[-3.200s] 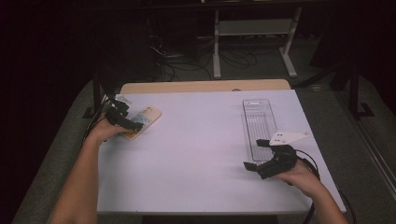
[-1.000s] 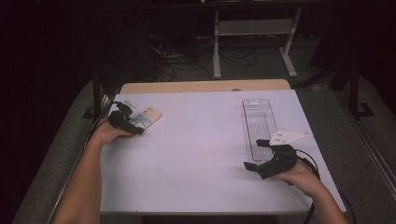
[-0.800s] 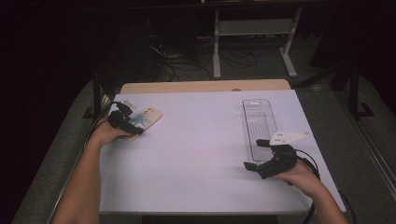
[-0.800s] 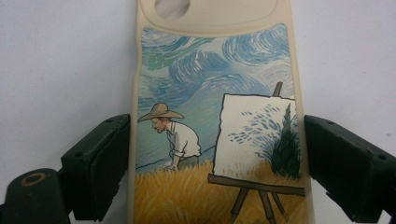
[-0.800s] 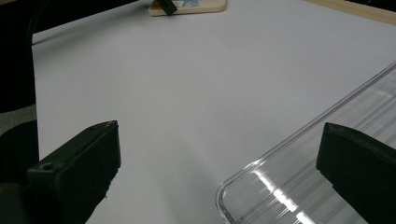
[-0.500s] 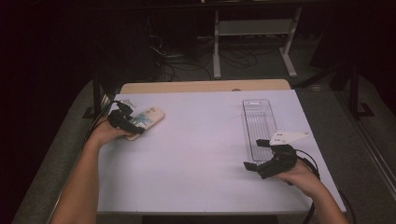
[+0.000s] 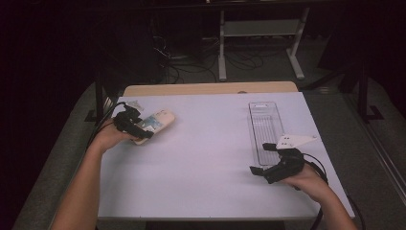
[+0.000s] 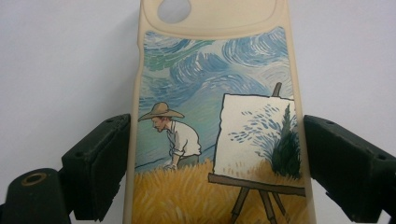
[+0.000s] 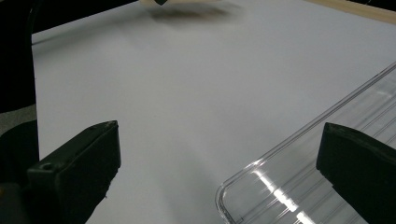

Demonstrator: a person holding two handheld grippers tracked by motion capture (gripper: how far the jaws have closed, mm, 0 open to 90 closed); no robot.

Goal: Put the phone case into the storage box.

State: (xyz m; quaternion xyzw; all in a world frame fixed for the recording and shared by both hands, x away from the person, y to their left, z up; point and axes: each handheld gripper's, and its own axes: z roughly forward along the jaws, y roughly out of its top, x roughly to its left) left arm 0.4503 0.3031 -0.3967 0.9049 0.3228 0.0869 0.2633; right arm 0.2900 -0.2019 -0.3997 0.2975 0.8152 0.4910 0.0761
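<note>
- The phone case point(image 8: 215, 121) runs off the left gripper view's top and bottom edges.
- The clear tray point(image 9: 322, 172) is cut off at the right gripper view's right and bottom edges.

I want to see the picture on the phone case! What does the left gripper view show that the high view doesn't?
Left gripper view alone: the painting on the phone case, a man in a straw hat in a yellow field beside an easel, under a swirly blue sky. High view alone: the clear tray, the right tool and both forearms. Both: the case between the left tool's jaws, above the white table.
</note>
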